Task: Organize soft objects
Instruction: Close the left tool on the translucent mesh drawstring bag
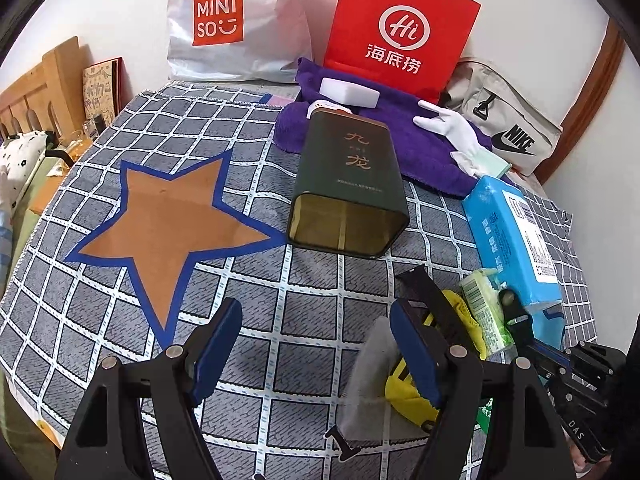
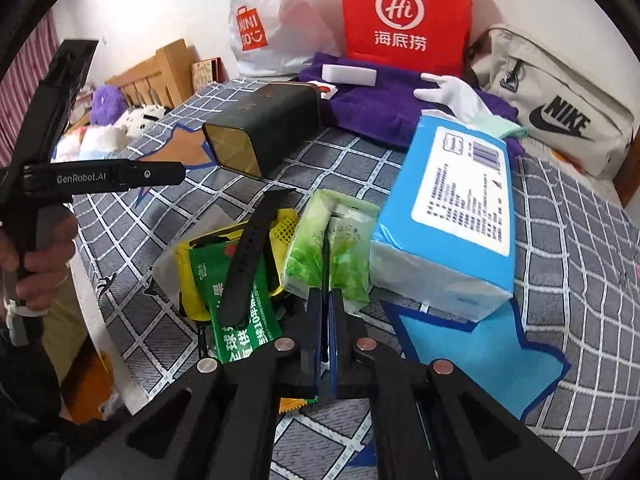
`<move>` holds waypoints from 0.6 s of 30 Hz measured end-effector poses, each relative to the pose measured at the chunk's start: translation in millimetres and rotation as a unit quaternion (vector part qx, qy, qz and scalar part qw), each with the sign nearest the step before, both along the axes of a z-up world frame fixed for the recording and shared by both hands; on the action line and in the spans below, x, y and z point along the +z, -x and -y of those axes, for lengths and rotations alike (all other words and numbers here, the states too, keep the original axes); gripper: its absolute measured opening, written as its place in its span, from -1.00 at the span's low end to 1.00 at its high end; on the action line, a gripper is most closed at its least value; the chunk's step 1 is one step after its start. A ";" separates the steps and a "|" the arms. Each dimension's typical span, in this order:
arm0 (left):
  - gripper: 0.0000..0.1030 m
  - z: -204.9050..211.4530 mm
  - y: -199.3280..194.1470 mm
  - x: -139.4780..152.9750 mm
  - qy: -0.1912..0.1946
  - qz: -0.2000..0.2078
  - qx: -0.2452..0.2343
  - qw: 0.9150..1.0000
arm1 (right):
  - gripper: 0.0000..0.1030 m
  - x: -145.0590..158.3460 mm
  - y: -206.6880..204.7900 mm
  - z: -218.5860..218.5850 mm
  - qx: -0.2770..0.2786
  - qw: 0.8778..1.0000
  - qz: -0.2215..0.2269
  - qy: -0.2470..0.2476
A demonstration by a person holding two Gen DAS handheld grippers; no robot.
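Observation:
My right gripper (image 2: 326,296) is shut, its blue pads pressed together on the near edge of a green tissue pack (image 2: 328,248), whose wrapper is creased at the tips. In the left wrist view the right gripper (image 1: 508,298) lies on that green pack (image 1: 486,312). A large blue tissue pack (image 2: 452,208) rests right of it. A black watch strap (image 2: 248,264) crosses green and yellow packets (image 2: 236,320). My left gripper (image 1: 316,316) stands open above the checked cloth, nothing between its fingers, its right finger (image 1: 416,352) beside a grey pouch (image 1: 372,368).
A dark green tin (image 1: 352,176) lies on its side, open end toward me. Behind it are a purple towel (image 1: 400,140) with a white glove (image 1: 448,124) and white block (image 1: 348,92), a red bag (image 1: 400,20), a Miniso bag (image 1: 224,20) and a Nike bag (image 1: 516,140). An orange star (image 1: 168,220) marks the cloth.

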State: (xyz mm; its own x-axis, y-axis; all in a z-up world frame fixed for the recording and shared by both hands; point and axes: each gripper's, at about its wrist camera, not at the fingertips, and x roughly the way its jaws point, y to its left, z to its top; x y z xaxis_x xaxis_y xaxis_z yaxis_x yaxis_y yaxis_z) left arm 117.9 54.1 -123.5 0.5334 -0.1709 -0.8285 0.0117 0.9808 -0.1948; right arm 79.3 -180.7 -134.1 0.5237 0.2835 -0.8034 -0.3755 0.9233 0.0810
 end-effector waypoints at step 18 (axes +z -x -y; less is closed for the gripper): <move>0.45 11.0 19.9 -16.6 -0.021 -0.026 -0.030 0.999 | -0.94 16.0 22.0 30.7 -0.034 0.998 0.030 -0.034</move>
